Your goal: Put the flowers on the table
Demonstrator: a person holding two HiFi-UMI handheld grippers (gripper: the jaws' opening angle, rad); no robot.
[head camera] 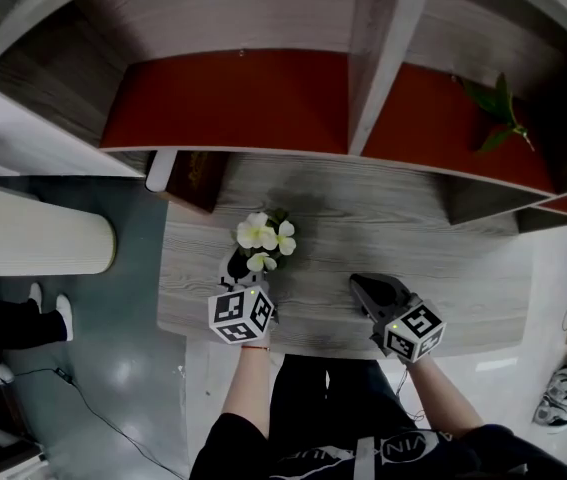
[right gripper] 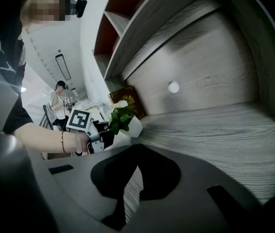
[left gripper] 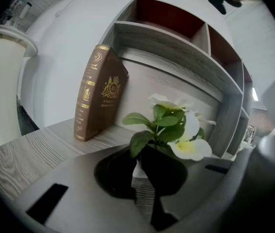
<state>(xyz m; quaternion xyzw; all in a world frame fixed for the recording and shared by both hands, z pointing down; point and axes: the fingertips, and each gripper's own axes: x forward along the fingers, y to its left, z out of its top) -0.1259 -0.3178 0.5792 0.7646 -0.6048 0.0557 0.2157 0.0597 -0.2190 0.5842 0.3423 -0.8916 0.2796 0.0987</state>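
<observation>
White flowers [head camera: 263,236] with green leaves stand in a small white pot [right gripper: 132,126] on the grey wood table [head camera: 443,268], left of its middle. My left gripper [head camera: 241,268] comes at them from the near side. In the left gripper view it [left gripper: 139,166] is shut on the pot's white wall [left gripper: 138,173], with the blooms [left gripper: 176,125] rising just past the jaws. The right gripper view shows the pot resting on the tabletop with the left gripper [right gripper: 101,137] at its side. My right gripper [head camera: 368,286] hovers low over the table's near right part, its jaws [right gripper: 137,154] shut on nothing.
A brown book [head camera: 198,178] with gold print leans against the shelf wall behind the flowers. The shelf unit [head camera: 363,98] overhangs the table's far side, and a green plant [head camera: 498,108] sits in its right bay. A cream cylinder [head camera: 43,243] stands left of the table.
</observation>
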